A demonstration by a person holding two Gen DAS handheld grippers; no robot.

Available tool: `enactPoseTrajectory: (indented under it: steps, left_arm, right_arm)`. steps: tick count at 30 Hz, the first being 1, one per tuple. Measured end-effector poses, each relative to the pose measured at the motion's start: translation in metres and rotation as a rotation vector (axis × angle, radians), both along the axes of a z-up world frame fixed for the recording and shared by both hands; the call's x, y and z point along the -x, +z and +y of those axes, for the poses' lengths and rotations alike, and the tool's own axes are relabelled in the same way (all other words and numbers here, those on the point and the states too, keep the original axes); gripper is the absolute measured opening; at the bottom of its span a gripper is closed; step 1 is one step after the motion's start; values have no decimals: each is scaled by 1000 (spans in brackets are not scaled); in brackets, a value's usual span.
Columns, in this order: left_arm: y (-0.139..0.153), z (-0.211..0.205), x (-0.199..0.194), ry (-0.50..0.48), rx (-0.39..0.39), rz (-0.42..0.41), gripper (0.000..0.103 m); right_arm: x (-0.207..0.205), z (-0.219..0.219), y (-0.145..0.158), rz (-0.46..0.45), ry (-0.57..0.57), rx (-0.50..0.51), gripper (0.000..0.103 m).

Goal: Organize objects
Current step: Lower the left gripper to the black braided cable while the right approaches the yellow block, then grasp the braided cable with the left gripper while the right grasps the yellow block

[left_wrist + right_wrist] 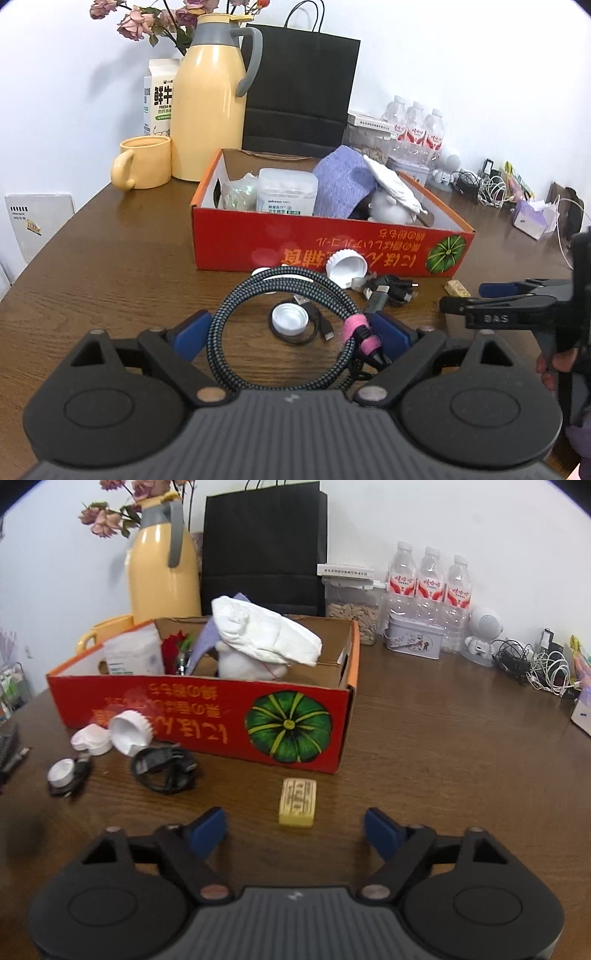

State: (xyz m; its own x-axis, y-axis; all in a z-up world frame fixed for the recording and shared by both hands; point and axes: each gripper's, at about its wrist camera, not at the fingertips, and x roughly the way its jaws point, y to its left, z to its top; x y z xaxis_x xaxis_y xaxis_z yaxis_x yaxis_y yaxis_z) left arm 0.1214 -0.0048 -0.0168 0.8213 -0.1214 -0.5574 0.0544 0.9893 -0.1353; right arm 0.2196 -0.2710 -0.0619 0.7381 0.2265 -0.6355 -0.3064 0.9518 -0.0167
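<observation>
My left gripper [291, 332] is shut on a coiled braided cable [236, 306] with a pink strap; both blue pads touch the coil's sides. Beyond it on the table lie a small white cap [290, 319], a bigger white cap [347, 267] and black cables [391, 288], in front of the red cardboard box [332, 243]. My right gripper [295, 827] stands open with a yellow block [297, 801] just ahead between its fingers, untouched. That block [458, 288] and the right gripper [465, 295] also show at the right of the left wrist view. The box [207, 716] holds a white figure [258, 638].
A yellow thermos [208, 103], a mug [142, 160], a milk carton [159, 99] and a black paper bag [299, 85] stand behind the box. Water bottles [428, 579], a tin [413, 640] and tangled chargers [532, 664] line the back right of the brown table [443, 738].
</observation>
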Motion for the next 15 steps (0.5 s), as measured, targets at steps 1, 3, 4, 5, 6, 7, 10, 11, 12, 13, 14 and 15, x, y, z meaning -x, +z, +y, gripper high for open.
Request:
enactPoseTrajectory:
  steps: [1,3,4,5,6,7,10,11,12,13,14,15]
  left_arm:
    - [1,0,-1,0,2,-1,94]
    - [0,0,-1,-3,4,-3,94]
    - [0,1,-1,-4,6,-4,94]
    - [1,1,-2,-4,7,-5,94]
    - [1,1,-2,-5,8,-6,94]
    - [1,1,-2,-5,9,-7,94]
    - [2,1,-3,-8,14,-12,94]
    - [2,1,-4,-9,15,-13,94]
    - [2,1,-4,-10,14,-14,94]
    - [2,1,-5,-9,15,-15,94]
    - [2,1,-6,-9,16,-15,94]
    - [3,1,-7,-9,16,-15,94]
  right_arm:
    - [-5,2,-1,1,-5,6,74]
    - [-10,2,0,-1,-11,-4,58]
    - [-11,3,0,1,-8,-12,54]
    - [-12,3,0,4,-5,-24,49]
    - [-12,3,0,3,-1,-30,43]
    - [-11,3,0,-1,4,-34,39]
    - [-9,2,0,-18,-6,-41,20]
    - [-8,1,-1,-19,-7,-46,20]
    - [-8,1,-1,-19,-6,-50,20]
    - [-7,1,-1,-20,-5,-51,20]
    - [-6,0,0,-21,-4,-53,20]
    - [-5,1,0,-22,0,-58,20]
